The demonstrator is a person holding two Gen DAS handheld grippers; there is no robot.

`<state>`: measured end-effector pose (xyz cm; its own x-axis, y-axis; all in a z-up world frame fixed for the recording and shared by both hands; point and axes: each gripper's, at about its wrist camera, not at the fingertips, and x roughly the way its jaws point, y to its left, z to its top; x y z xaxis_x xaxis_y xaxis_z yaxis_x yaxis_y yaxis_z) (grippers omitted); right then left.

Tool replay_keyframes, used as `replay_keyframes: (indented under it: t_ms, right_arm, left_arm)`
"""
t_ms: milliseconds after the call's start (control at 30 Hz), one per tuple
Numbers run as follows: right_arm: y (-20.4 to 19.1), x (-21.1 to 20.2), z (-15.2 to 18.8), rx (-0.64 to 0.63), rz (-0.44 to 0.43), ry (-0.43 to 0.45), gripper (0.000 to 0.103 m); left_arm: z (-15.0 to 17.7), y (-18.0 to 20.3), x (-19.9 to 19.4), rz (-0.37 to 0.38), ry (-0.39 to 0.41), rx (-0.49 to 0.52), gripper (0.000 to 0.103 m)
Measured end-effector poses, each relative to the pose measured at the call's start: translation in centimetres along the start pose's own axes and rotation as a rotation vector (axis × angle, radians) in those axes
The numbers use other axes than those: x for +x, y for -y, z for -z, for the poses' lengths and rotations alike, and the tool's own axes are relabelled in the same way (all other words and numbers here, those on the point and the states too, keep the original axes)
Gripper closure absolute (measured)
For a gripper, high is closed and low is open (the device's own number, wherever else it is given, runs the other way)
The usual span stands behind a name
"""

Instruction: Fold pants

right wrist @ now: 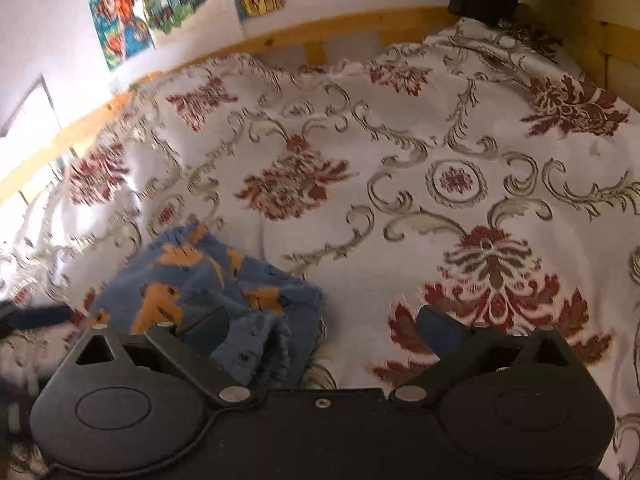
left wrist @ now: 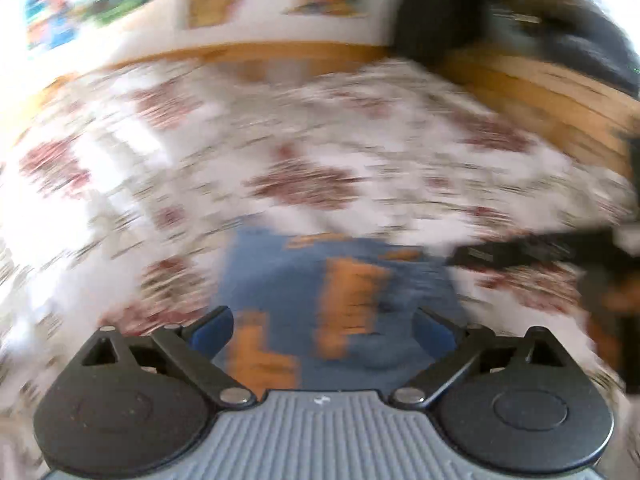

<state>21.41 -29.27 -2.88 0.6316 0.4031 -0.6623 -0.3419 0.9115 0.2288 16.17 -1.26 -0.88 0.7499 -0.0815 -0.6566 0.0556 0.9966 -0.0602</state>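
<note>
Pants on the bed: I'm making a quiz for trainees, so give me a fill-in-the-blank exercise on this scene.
1. The pants are blue with ____ animal prints.
2. They lie on a white bedspread with ____ flower patterns.
3. The right gripper is ____, its fingers apart with nothing between them.
4. In the right wrist view the pants lie toward the ____ side of the picture.

Missing words: orange; red; open; left
</note>
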Motion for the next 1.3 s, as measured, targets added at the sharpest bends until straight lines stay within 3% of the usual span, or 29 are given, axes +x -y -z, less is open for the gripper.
replay_keyframes:
  t_ms: [133, 233, 500, 733, 933, 1033, 1133, 1300]
  right_arm:
    - [-2.3, -0.7, 0.8, -0.052, 0.022, -0.001, 0.002]
    - [-4.2, -1.6, 1.8, -0.086, 0.057, 0.023, 0.002]
    - [-7.3, -1.3, 4.4, -0.226, 0.160, 0.062, 0.001]
    - [-7.4, 0.6, 5.3, -0.301, 0.167, -0.047, 0.001]
    - [-5.7, -0.3, 5.8, -0.239, 0.127, -0.138, 0.001]
    - [-5.6, -1.1, 6.0, -0.273, 0.113, -0.154, 0.001]
    - [-5.6, -2.8, 5.5, -0.316, 0.100, -0.085, 0.001]
    - [-5.8, -3.7, 4.8, -0.378, 0.200, 0.115, 0.001]
  left_arm:
    - [0.0, -3.6, 1.0, -0.087, -0.053, -0.165, 0.004]
    - [0.6, -5.2, 1.1, -0.115, -0.073, -0.225, 0.004]
    - [2.2, -6.6, 2.1, -0.149, -0.114, -0.225, 0.001]
    - [3.2, -7.2, 2.6, -0.136, -0.136, -0.228, 0.000]
    - [3.5, -6.9, 2.5, -0.131, -0.144, -0.169, 0.000]
    - [3.7, -6.5, 1.9, -0.133, -0.150, -0.112, 0.000]
    - [3.1, -6.1, 0.5, -0.149, -0.127, -0.030, 0.000]
    - [-0.6, -5.2, -1.4, -0.157, 0.043, 0.107, 0.000]
